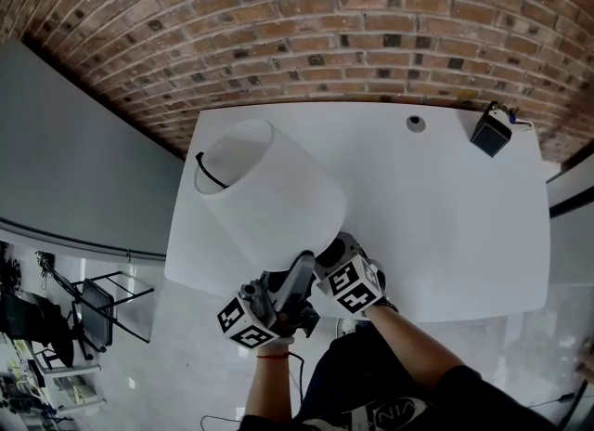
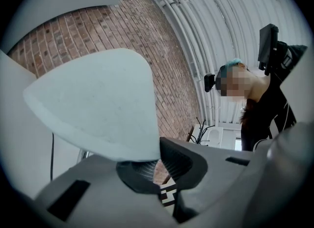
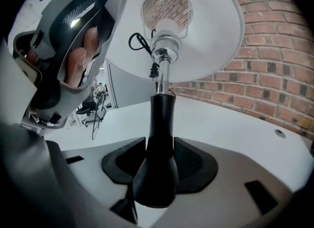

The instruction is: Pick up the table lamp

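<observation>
**Head view**
- Table lamp (image 1: 269, 199): tilted over the near part of the white bench (image 1: 445, 225). Its white shade leans up and away from both grippers and its foot end points toward them. A black cord (image 1: 206, 171) loops at the shade's far opening.
- Left gripper (image 1: 299, 271): at the shade's near, wide end, just left of the right gripper.
- Right gripper (image 1: 327, 254): close beside it, under the same end of the shade.
- Black device (image 1: 491, 130): on the bench, well ahead and to the right of the right gripper.
- Round fitting (image 1: 416, 124): set in the bench, ahead of the right gripper, near the brick wall (image 1: 325, 20).

**Left gripper view**
- Jaws: drawn close together, with the lower edge of the shade (image 2: 98, 104) caught between the pads. The rest of the shade rises straight ahead and fills the left of the view.
- Person (image 2: 267, 109): in dark clothing, beyond the gripper to its right.

**Right gripper view**
- Jaws: standing wide apart. The lamp's black body (image 3: 159, 138) is upright between them, with a pad on either side, and no squeeze on it can be seen.
- Metal neck (image 3: 162, 57): directly ahead, above the black body, running into the underside of the shade.
- Left gripper: up and to the left, next to the shade's rim, with the person's fingers (image 3: 81, 55) showing inside its handle.
</observation>
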`<state>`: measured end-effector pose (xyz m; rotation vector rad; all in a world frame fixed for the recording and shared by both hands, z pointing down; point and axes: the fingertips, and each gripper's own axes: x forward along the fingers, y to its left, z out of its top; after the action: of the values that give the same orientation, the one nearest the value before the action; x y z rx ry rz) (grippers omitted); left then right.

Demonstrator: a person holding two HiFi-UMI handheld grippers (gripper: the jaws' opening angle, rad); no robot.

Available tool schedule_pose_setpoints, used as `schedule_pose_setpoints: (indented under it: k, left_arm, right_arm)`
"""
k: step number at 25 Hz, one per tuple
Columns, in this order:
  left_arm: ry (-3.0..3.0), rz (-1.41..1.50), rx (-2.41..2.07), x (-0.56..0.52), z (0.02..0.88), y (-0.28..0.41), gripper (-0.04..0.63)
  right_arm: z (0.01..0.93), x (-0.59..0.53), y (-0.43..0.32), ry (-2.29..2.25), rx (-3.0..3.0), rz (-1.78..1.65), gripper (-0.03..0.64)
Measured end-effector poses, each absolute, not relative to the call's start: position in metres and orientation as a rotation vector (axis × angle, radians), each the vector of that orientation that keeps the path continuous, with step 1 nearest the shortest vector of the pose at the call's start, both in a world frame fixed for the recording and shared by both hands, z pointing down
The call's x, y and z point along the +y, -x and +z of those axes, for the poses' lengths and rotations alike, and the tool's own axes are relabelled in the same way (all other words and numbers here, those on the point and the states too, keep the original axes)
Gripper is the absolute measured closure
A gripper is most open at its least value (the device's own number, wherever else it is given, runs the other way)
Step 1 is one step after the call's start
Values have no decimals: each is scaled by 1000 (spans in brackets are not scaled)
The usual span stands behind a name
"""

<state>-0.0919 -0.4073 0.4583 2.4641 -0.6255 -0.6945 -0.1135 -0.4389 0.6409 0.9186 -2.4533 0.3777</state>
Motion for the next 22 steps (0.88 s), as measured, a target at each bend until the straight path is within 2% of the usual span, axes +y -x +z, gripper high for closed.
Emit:
schedule_pose_setpoints:
  k: [12, 22]
  left_arm:
    - [-2438, -748, -643, -413, 460, 98, 581]
    - [-2502, -642, -629, -396, 463, 78, 581]
  right_arm:
    - [643, -443, 114, -929, -2434, 331, 446]
    - [644, -439, 108, -1035, -2461, 361, 453]
